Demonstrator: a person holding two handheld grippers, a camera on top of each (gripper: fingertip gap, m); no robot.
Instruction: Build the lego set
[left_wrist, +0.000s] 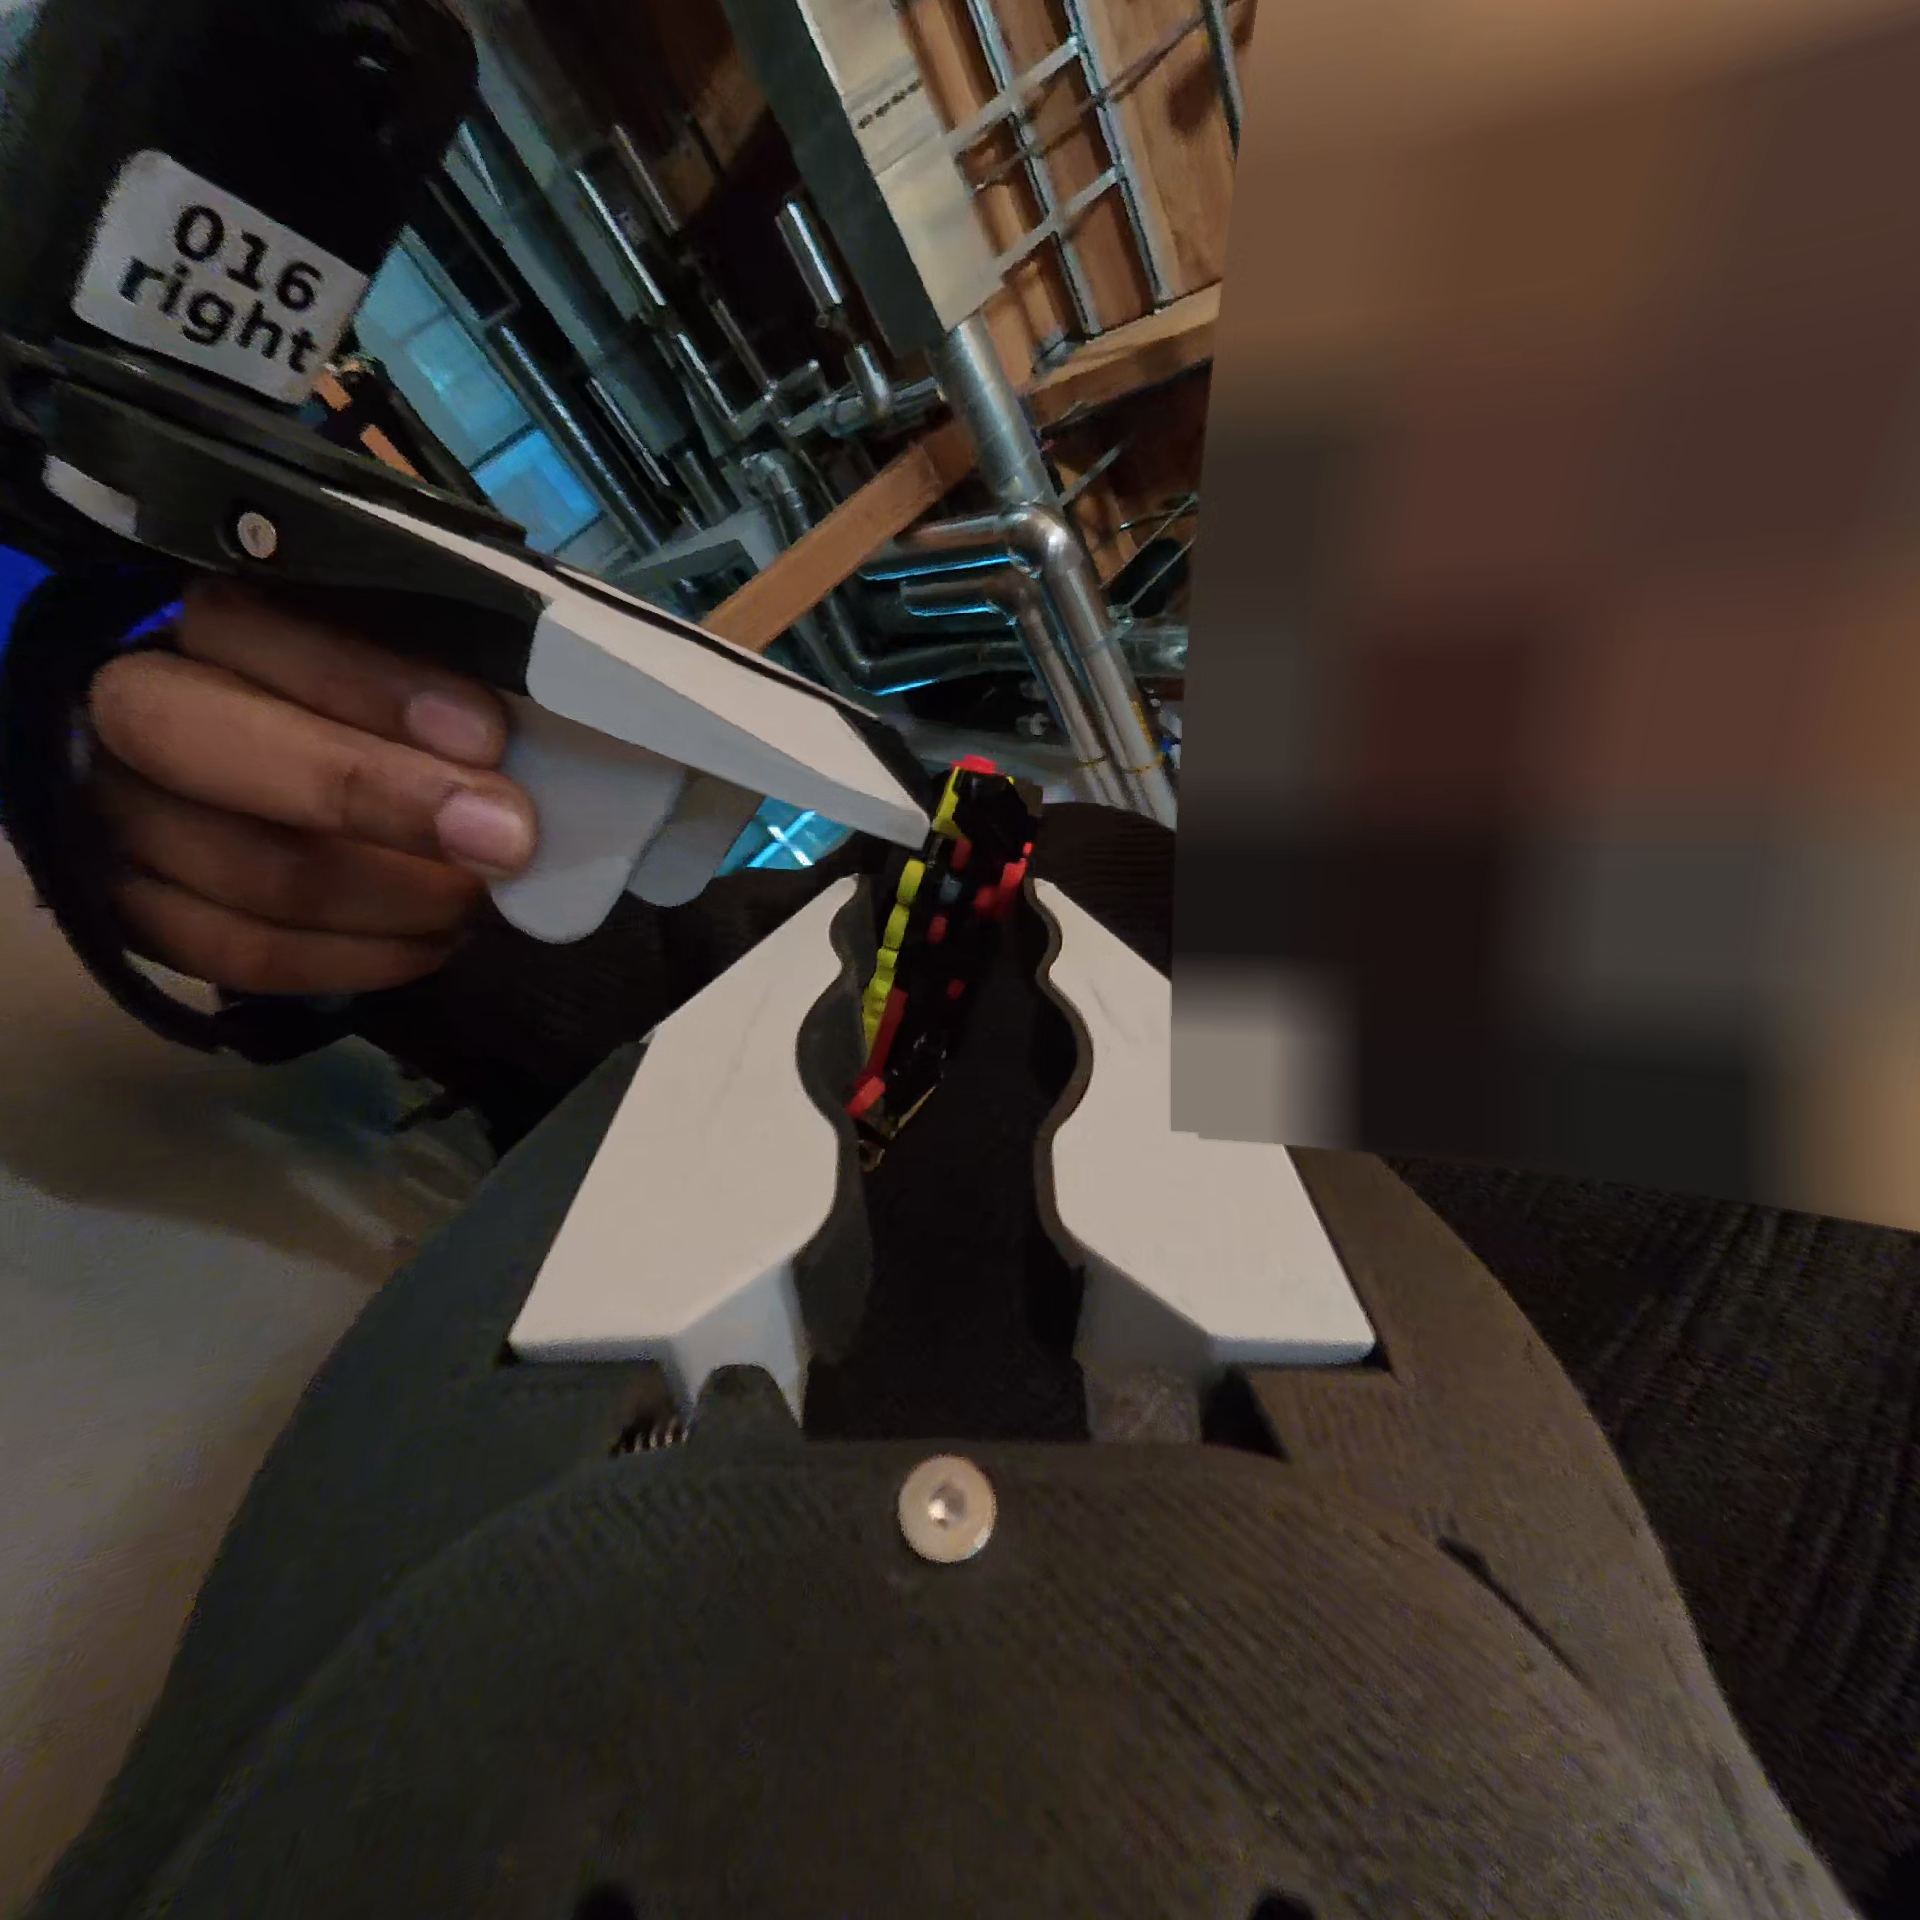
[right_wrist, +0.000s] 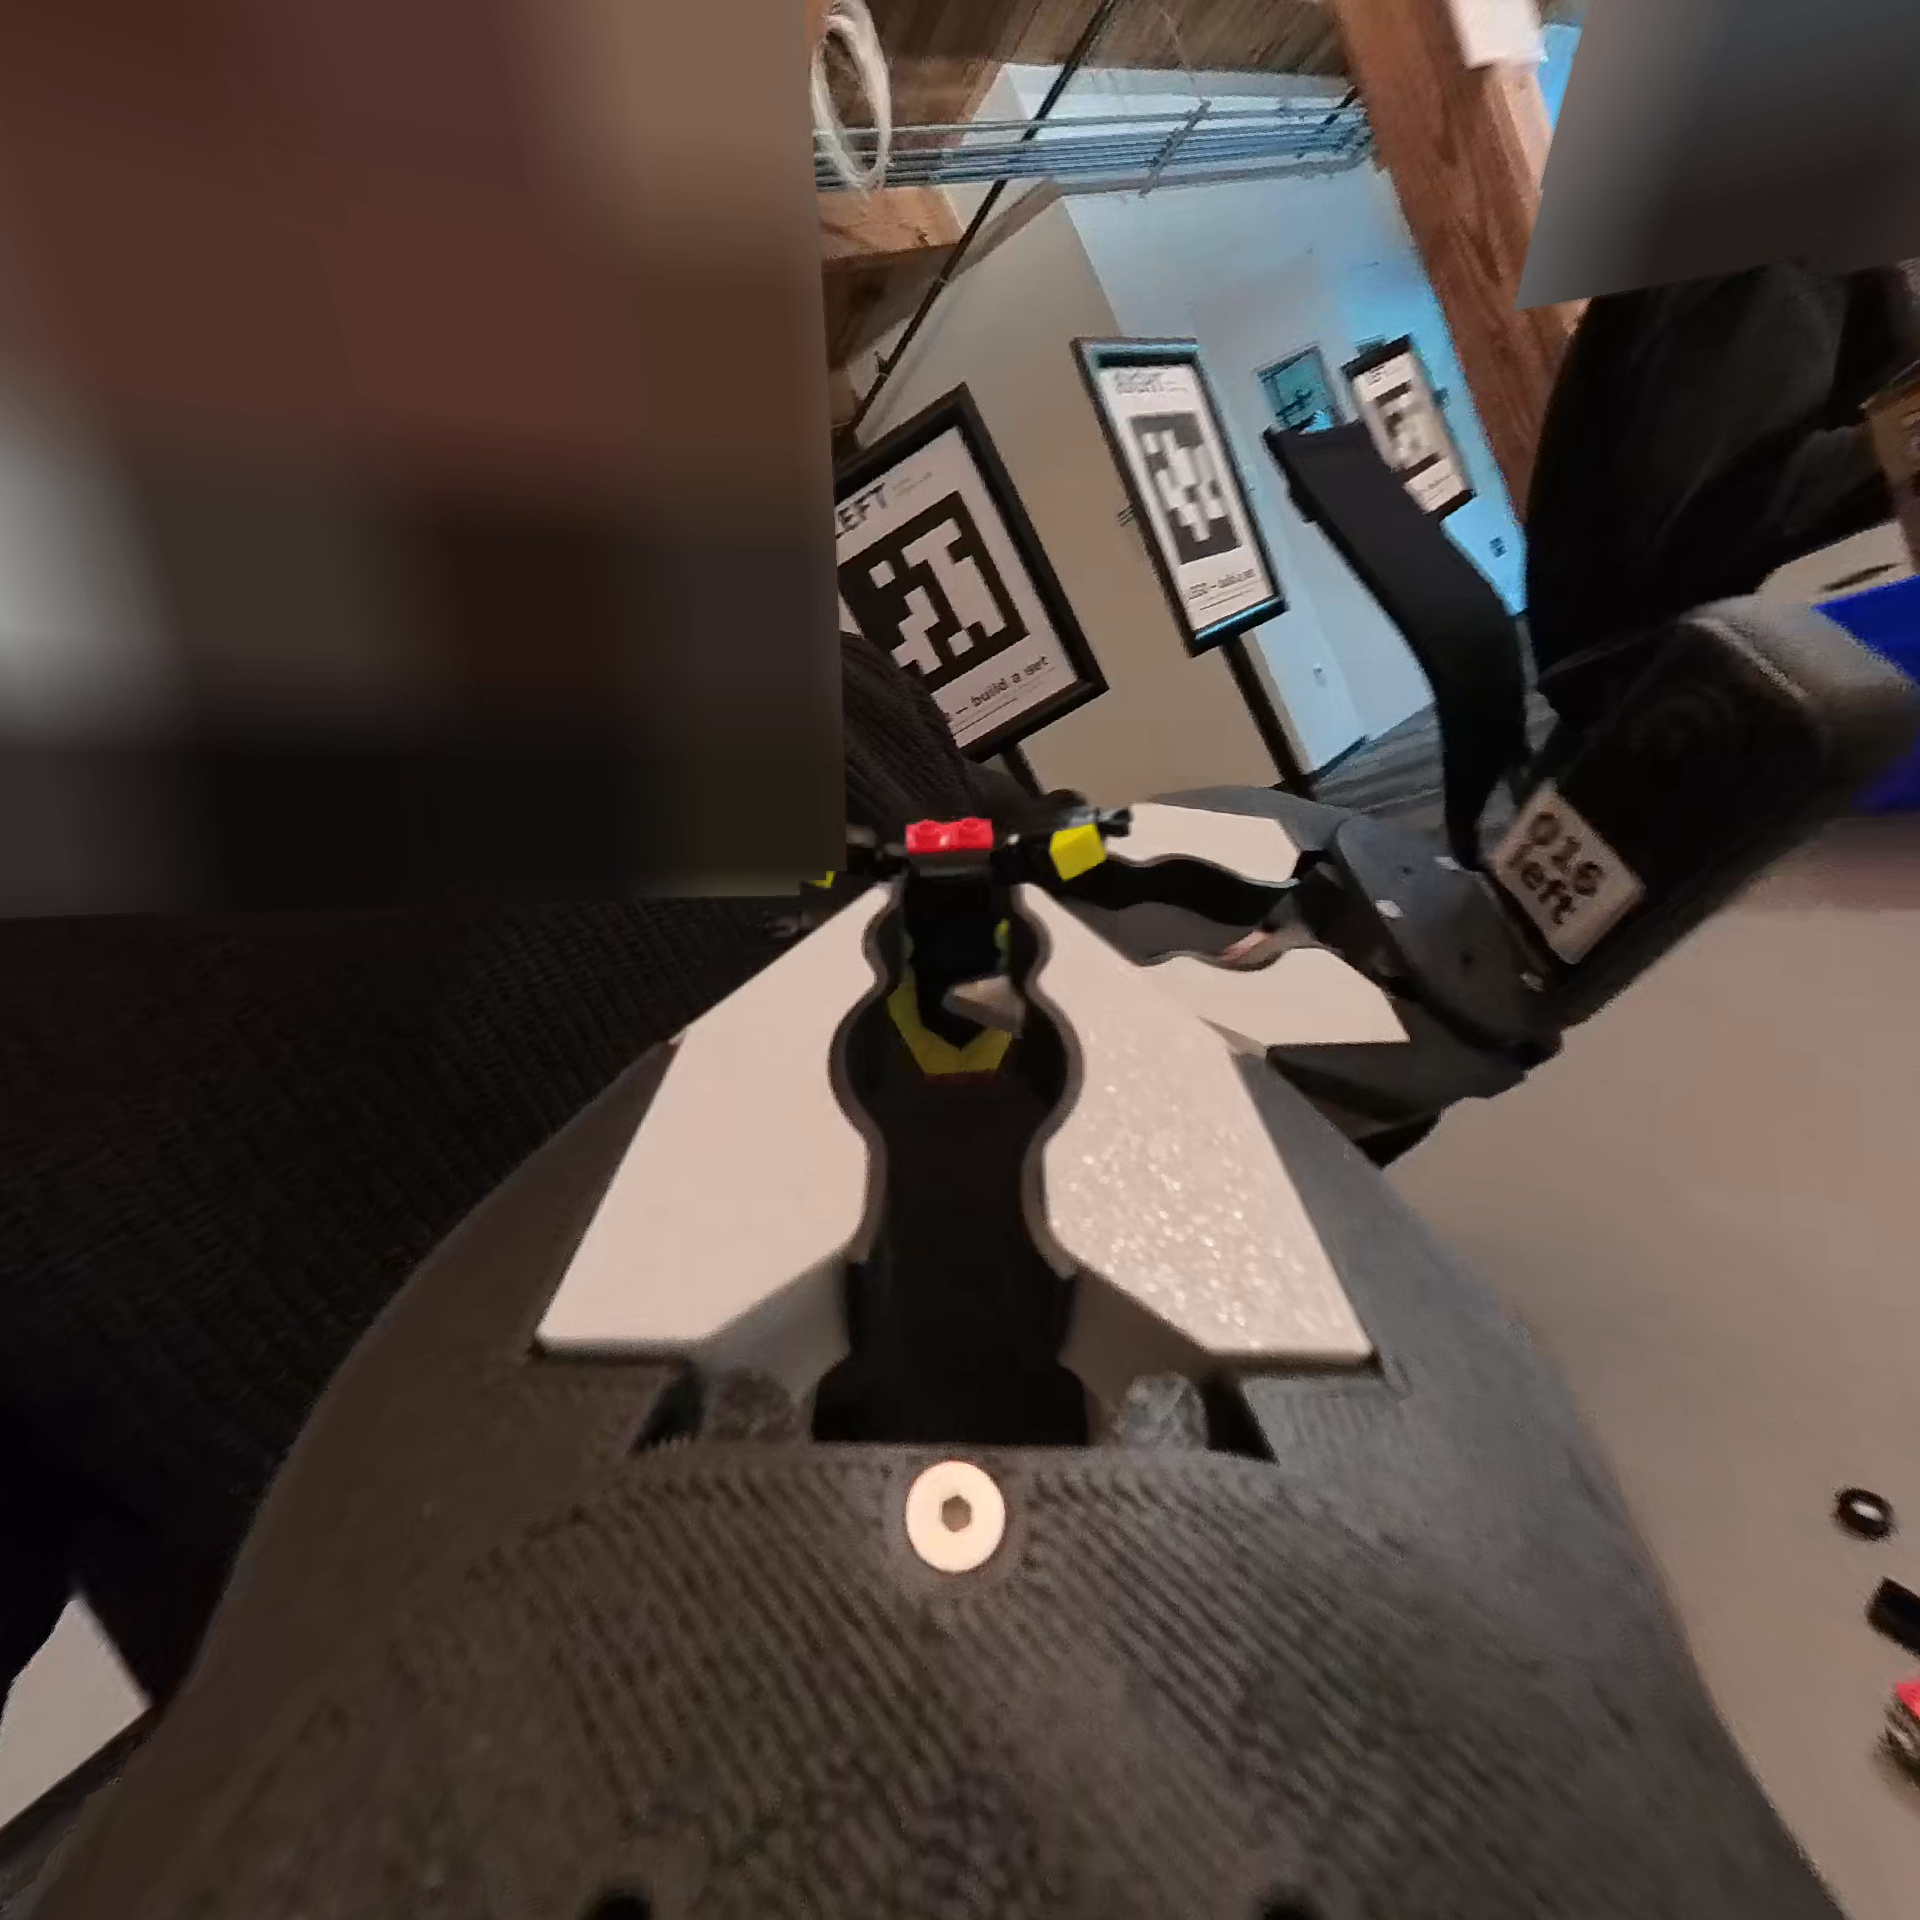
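A lego model (left_wrist: 925, 966) of black, yellow and red pieces is held up in the air between both grippers. My left gripper (left_wrist: 945, 894) is shut on its sides. The right gripper (left_wrist: 914, 821) comes in from the left, its tip at the model's upper end. In the right wrist view my right gripper (right_wrist: 956, 904) is shut on the black end of the model (right_wrist: 951, 935). A red plate (right_wrist: 948, 834) and a yellow piece (right_wrist: 1075, 850) stick out beyond the fingertips. The left gripper (right_wrist: 1143, 894) holds the model from the right.
A grey table (right_wrist: 1662, 1247) lies below at right, with a small black ring (right_wrist: 1862, 1512) and loose pieces (right_wrist: 1901, 1745) at its right edge. A hand (left_wrist: 312, 810) holds the right gripper's handle. Framed marker boards (right_wrist: 956, 582) stand behind. A blue bin (right_wrist: 1881, 644) sits far right.
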